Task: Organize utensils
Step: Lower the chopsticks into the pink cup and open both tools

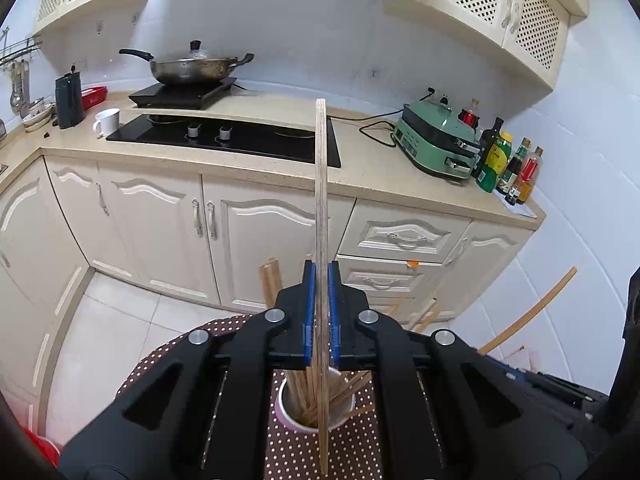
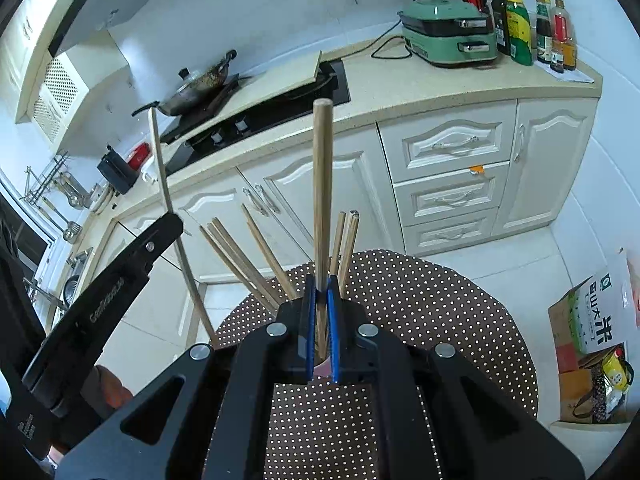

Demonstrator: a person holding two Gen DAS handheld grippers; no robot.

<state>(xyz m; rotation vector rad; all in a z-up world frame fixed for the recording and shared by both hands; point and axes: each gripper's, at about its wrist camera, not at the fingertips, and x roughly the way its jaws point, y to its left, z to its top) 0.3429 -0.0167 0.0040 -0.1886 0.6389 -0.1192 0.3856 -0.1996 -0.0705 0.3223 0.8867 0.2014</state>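
Note:
My left gripper (image 1: 321,276) is shut on one long pale wooden chopstick (image 1: 321,200) that stands upright through its blue pads, with its lower end beside a white-and-pink cup (image 1: 292,420). The cup holds several wooden chopsticks (image 1: 304,396) and stands on a brown polka-dot table (image 1: 296,452). My right gripper (image 2: 321,292) is shut on a darker wooden chopstick (image 2: 321,184), held upright above the same cup, whose pink rim (image 2: 322,370) shows between the fingers. Several chopsticks (image 2: 248,256) fan out behind it. The left gripper (image 2: 120,280) and its chopstick (image 2: 164,176) show at left.
The round polka-dot table (image 2: 440,312) stands before cream kitchen cabinets (image 1: 248,232). On the counter are a black hob (image 1: 224,136), a wok (image 1: 188,66), a white mug (image 1: 107,122), a green cooker (image 1: 436,140) and several bottles (image 1: 508,168). A rice box (image 2: 600,312) is on the floor at right.

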